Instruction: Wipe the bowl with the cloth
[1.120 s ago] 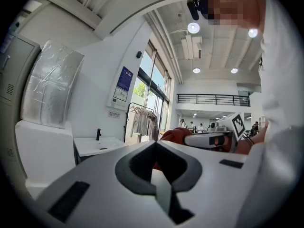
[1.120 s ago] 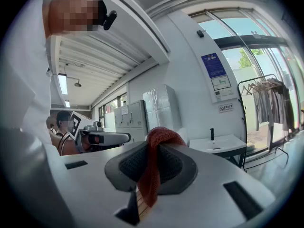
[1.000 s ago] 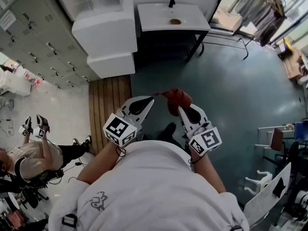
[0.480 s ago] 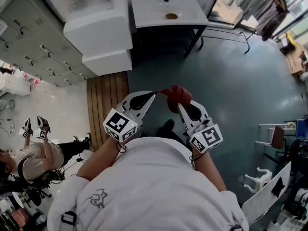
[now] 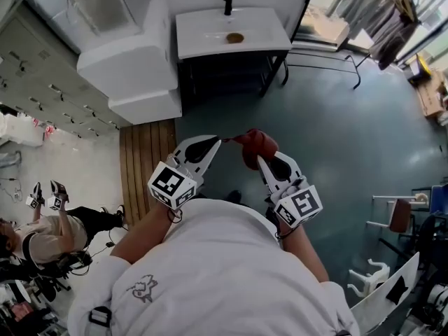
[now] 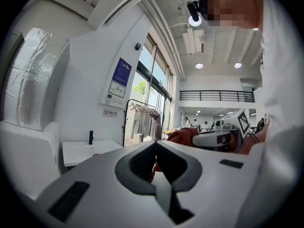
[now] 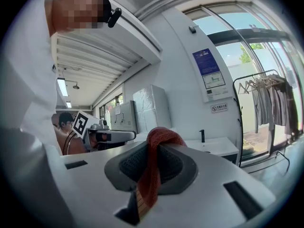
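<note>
While you stood w/ the sink (image 5: 206, 33) ahead, your R gripper (image 5: 260, 159) was clamped on the red cloth (image 5: 257, 144), bunched at its tips. Your L gripper (image 5: 219, 141) was pinched shut on a thin corner of it, both held over the floor (image 5: 336, 138).

No legible text (wall poster (image 6: 122, 78), small sign (image 6: 109, 112) too blurred)
</note>
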### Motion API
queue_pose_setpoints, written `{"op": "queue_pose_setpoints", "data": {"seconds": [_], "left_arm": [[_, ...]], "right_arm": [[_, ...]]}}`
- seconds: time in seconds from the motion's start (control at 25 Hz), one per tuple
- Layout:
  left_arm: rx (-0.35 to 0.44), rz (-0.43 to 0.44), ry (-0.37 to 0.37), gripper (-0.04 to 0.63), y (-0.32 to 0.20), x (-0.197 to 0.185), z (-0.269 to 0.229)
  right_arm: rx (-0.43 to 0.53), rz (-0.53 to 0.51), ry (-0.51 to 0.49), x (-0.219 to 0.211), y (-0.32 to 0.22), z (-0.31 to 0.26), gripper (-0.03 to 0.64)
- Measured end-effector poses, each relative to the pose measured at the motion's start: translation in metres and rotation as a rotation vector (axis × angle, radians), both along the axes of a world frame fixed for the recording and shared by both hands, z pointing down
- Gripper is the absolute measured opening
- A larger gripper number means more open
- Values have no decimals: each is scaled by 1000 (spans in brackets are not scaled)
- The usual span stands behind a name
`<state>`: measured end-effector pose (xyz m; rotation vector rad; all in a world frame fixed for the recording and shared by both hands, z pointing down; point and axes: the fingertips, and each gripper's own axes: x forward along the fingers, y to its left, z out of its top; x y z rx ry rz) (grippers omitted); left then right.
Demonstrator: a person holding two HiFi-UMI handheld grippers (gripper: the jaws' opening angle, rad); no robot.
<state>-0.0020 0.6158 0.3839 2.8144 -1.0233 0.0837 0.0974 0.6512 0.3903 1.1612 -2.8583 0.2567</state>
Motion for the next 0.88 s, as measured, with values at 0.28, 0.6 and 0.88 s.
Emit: {"op": "queue_pose_setpoints", "data": {"seconds": [0.28, 0.6, 0.88], "left_arm": [[-44, -33, 31, 14, -50, 21, 10], [-105, -39, 108, 14, -141, 5, 19], [-34, 60, -24, 14, -224, -19, 16]], "right_arm": [[-29, -5, 0, 38, -52, 18, 54], [-64, 31, 9, 36, -133, 27, 54], [-75, 39, 26, -8, -231, 18, 54]]}}
